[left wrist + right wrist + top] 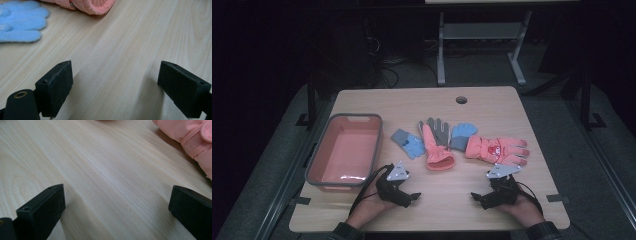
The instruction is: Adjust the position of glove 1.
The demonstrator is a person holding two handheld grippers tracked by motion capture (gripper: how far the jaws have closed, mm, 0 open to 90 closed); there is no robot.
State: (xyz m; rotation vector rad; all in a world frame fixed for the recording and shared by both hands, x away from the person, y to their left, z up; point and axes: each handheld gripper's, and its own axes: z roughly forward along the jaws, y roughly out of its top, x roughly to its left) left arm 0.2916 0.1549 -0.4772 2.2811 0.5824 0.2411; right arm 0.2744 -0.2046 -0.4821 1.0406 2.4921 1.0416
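Both grippers (412,196) (477,196) wide open, empty at table's (492,102) near edge; we judge gloves (438,147) soft, light—pinch cuffs.

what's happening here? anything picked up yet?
Nothing is held. A person rests the left gripper and right gripper on the near edge of the wooden table, both with jaws wide open and bare wood between them. Four gloves lie in a row mid-table: a small blue glove, a pink-and-grey glove, another blue glove and a pink glove. The pink bin at the left has no gloves in it.
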